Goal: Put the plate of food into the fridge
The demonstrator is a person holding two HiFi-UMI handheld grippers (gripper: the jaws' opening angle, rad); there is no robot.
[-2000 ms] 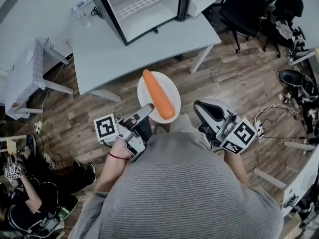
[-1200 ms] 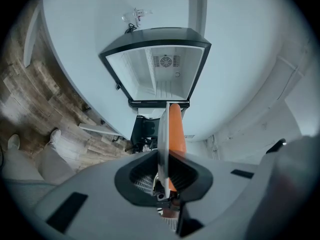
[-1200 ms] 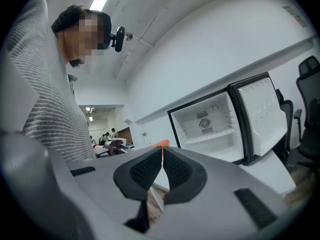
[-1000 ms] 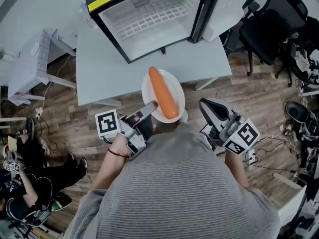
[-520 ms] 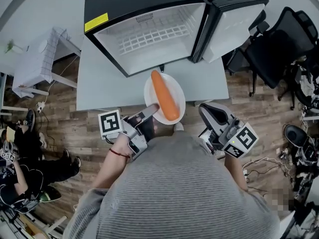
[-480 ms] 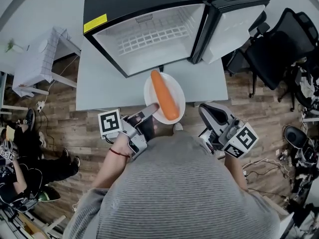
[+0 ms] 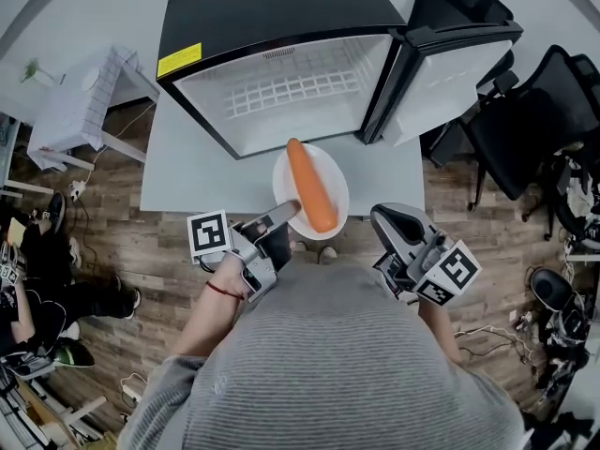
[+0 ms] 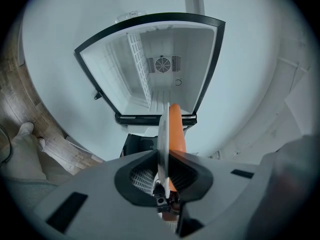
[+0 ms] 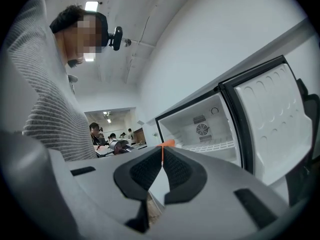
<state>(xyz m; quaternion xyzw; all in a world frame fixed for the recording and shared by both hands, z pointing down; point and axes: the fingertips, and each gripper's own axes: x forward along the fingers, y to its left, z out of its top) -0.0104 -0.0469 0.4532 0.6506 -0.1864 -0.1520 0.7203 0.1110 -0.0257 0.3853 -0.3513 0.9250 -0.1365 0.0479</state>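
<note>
Looking down in the head view, the left gripper (image 7: 289,207) is clamped on the near rim of a white plate (image 7: 336,178), held out level over the front edge of a grey table (image 7: 187,172). A long orange carrot (image 7: 311,186) lies lengthwise on the plate, its far tip pointing at the mini fridge (image 7: 272,12) standing on the table. The fridge door (image 7: 450,68) is swung open to the right, and a white wire shelf (image 7: 291,87) shows inside. The right gripper (image 7: 382,216) hangs just right of the plate, apart from it, its jaws drawn together and empty. A black office chair (image 7: 525,111) stands farther right on the wood floor.

In the left gripper view, the plate (image 8: 163,129) is seen edge-on as a thin white blade pinched between the narrowly parted jaws of the left gripper (image 8: 162,160). The carrot (image 8: 175,129) rides on the plate's right side. Straight ahead is the open fridge (image 8: 150,69), with a round fan grille (image 8: 162,64) on its back wall.

In the right gripper view, the jaw tips of the right gripper (image 9: 161,161) meet with nothing between them. The carrot (image 9: 167,143) tip peeks just above them, and beyond are the fridge (image 9: 200,129) and its door (image 9: 272,116).
</note>
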